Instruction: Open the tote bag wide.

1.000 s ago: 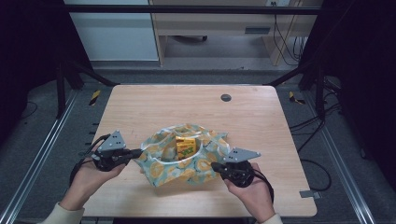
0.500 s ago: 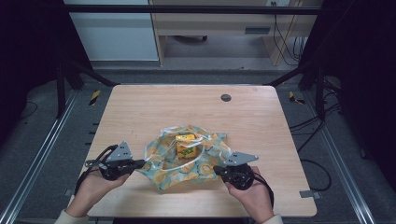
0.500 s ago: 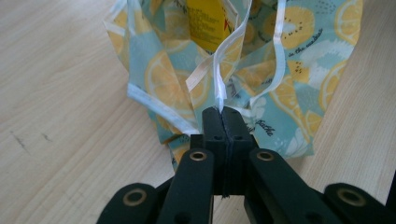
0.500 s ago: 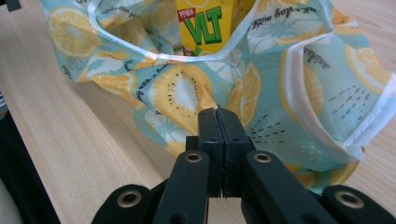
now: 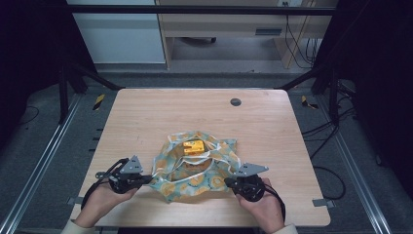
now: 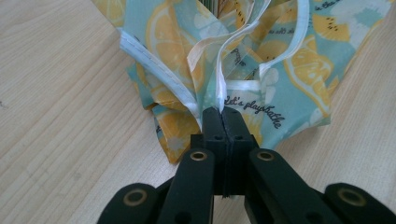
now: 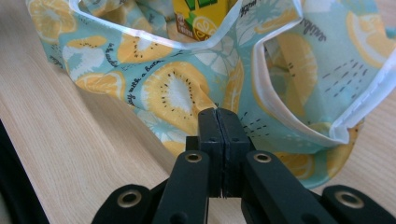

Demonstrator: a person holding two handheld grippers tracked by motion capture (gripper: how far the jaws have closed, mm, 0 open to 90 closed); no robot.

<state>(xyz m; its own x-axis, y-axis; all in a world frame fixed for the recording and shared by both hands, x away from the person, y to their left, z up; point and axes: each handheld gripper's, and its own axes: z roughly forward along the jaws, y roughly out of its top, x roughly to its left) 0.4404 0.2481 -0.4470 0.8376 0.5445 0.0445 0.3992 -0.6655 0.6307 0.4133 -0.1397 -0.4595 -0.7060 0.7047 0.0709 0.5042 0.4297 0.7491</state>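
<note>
A: Starting at the left: the left hand [image 5: 104, 195] comes in from the table's six-o'clock edge, palm down, its left gripper [image 5: 146, 179] pointing toward three o'clock. In the left gripper view the jaws are pressed fully together on a white-trimmed edge of the fruit-print cloth bag [image 6: 243, 60].

B: And the bag [image 5: 195, 168] sits on the near half of the wooden table [image 5: 160, 114], slumped and open between the two tools.

A: Right hand [image 5: 260, 204] mirrors it, from the six-o'clock edge, right gripper [image 5: 228, 182] aimed toward nine o'clock. Its jaws are also clamped tight, pinching the printed fabric [image 7: 177, 93] at the bag's near right corner.

B: The count, then: two hands, two grippers, one bag, one yellow carton [image 5: 193, 146].

A: The carton lies inside the bag, toward its twelve-o'clock side. From the right gripper view the carton [image 7: 201, 16] pokes up behind the bag's white-edged rim.

B: What's around?

A: One round dark grommet [image 5: 235, 102] at the table's far side, around one o'clock from the bag, well apart. Nothing lies between either gripper and the cloth; the folds themselves hide much of the carton.
</note>
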